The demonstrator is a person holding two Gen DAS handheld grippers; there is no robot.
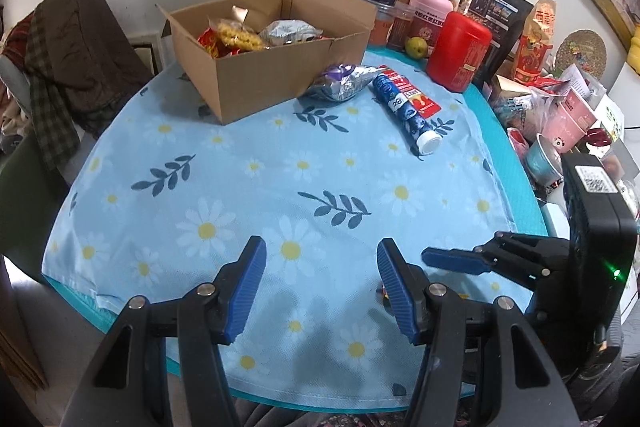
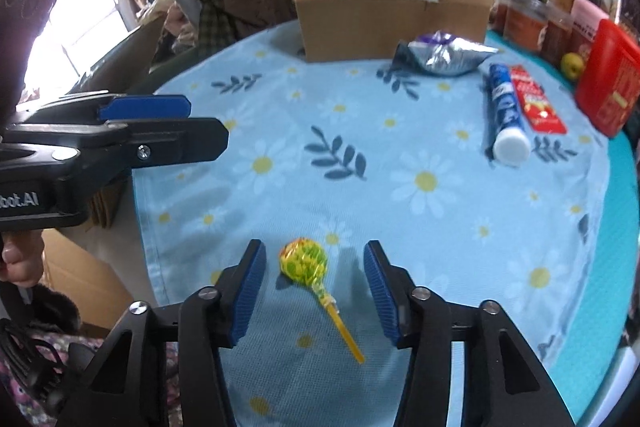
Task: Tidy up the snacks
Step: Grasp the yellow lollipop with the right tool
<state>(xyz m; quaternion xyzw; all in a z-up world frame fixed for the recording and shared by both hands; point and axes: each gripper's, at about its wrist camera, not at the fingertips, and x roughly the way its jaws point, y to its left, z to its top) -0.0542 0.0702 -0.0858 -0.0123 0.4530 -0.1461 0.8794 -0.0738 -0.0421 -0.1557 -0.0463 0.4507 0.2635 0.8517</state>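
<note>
Daisy-print cloth (image 2: 440,211) over a round table, jars crowded along the wall, and the box (image 1: 256,75) at the far side already has snacks in it. Your right gripper (image 2: 314,291) is part open, pads either side of the lollipop (image 2: 303,261) but touching nothing, so square up on the wrapped head, not the thin stick, before you squeeze. Your left gripper (image 1: 322,291) is part open too, empty over bare cloth. Only the right view shows the lollipop; the left view looks down into the box. The foil bag (image 1: 340,83), tube (image 1: 404,111) and red pack (image 1: 416,95) wait beside the box.
</note>
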